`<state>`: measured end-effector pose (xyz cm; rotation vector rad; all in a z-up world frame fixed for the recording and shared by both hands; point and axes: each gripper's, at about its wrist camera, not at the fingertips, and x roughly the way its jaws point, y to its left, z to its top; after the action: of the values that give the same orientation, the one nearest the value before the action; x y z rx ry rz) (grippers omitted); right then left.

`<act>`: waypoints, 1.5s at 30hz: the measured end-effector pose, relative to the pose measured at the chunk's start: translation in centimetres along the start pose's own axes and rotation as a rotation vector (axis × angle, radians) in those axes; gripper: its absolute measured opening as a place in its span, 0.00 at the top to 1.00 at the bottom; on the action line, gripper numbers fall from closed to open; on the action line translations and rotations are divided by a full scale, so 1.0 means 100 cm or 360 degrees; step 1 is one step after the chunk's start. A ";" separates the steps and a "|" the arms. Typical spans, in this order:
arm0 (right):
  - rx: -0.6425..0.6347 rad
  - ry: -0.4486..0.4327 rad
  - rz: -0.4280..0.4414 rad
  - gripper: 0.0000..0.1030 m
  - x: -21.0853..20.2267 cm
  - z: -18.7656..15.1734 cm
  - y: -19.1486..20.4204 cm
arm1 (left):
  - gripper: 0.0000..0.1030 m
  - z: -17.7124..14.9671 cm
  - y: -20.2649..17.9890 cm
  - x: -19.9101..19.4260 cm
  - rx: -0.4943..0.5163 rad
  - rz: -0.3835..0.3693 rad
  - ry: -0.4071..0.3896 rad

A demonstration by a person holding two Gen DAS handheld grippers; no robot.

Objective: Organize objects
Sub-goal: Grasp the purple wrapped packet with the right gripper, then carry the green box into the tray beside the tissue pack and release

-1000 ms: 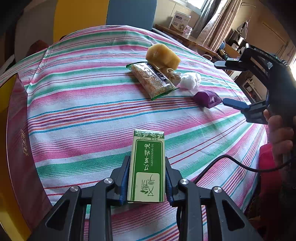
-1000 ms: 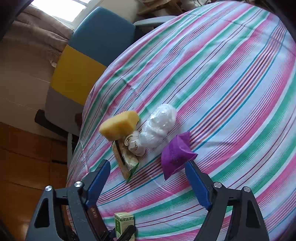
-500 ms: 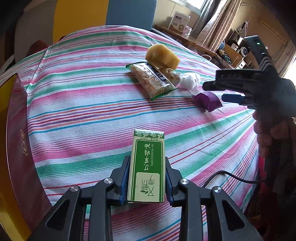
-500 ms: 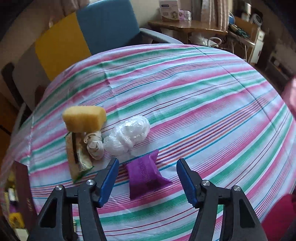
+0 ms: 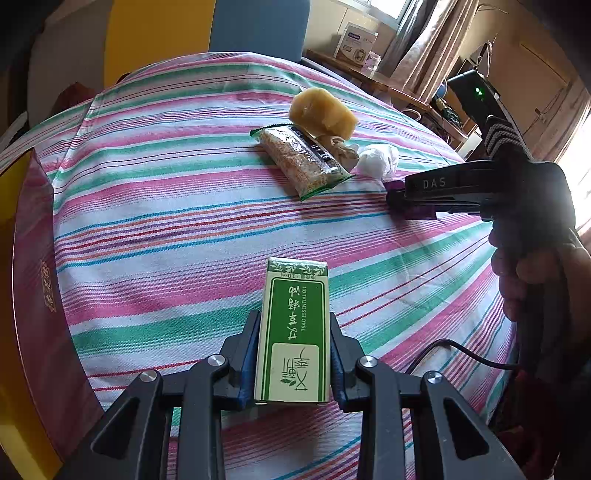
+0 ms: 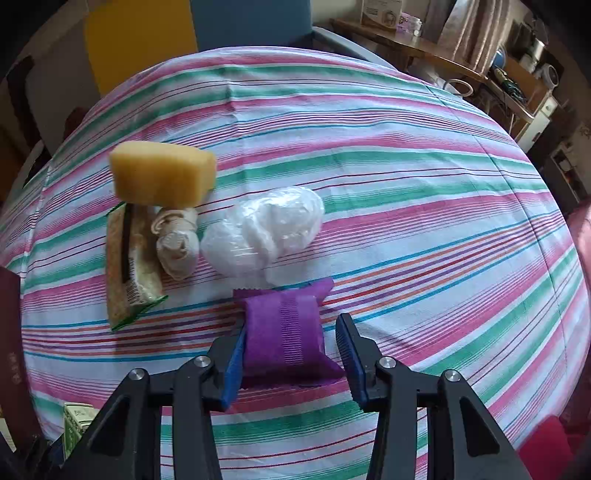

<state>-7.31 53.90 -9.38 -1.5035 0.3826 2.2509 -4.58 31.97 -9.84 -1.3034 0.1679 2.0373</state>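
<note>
- Two grippers are at work: the left gripper (image 5: 293,363) is clamped on a green box (image 5: 293,332), pads pressed to its long sides, the box's far end jutting forward over the table (image 6: 406,177).
- The right gripper (image 6: 291,356) has its jaws closing in around a purple pouch (image 6: 284,332); the left pad touches the pouch's side, while a gap shows at the right pad, so it straddles the pouch and does not yet pinch it.
- Pouch: it lies near the table's near edge, just in front of a white bag (image 6: 264,230). It looks soft, puffy and light, with crimped ends; it will likely squash under the pads, so a hold across its middle seems safest, and the film may be slippery.
- Box: stiff card, probably light; the flat long sides suit the pads, though hard pressure could dent them.
- Beyond the pouch a cluster sits toward the table's left side: a rolled cloth (image 6: 175,243), a snack pack (image 6: 129,269) and a yellow sponge (image 6: 162,177) resting on top.
- Table: round, covered by a striped cloth with slight creases that could drag.
- Room: a blue-and-yellow chair (image 6: 184,33) stands at the far edge, a cluttered desk (image 6: 424,48) and curtains behind.
</note>
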 end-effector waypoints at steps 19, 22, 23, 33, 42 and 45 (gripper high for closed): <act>0.0007 0.0032 0.0012 0.66 0.006 0.001 -0.009 | 0.70 -0.002 -0.003 -0.043 -0.0014 -0.0083 -0.0075; -0.0012 0.0029 -0.0001 0.66 0.007 0.002 -0.008 | 0.70 0.002 0.012 -0.073 -0.0090 -0.0106 -0.0144; -0.0017 0.0027 -0.0007 0.66 0.006 0.002 -0.008 | 0.70 0.005 0.023 -0.085 -0.0135 -0.0103 -0.0164; -0.0057 0.0019 -0.0044 0.66 0.004 -0.003 -0.002 | 0.70 0.018 0.189 -0.144 -0.0672 0.0166 -0.0252; -0.0087 0.0017 -0.0062 0.66 0.003 -0.002 0.001 | 0.70 0.012 0.287 -0.129 -0.0894 0.0372 -0.0158; -0.0098 0.0016 -0.0070 0.66 0.006 0.000 0.004 | 0.70 0.013 0.300 -0.118 -0.0914 0.0410 -0.0125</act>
<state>-7.66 53.64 -9.92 -1.5396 0.2827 2.2408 -21.19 4.45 -6.87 -1.5980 -0.3278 2.4613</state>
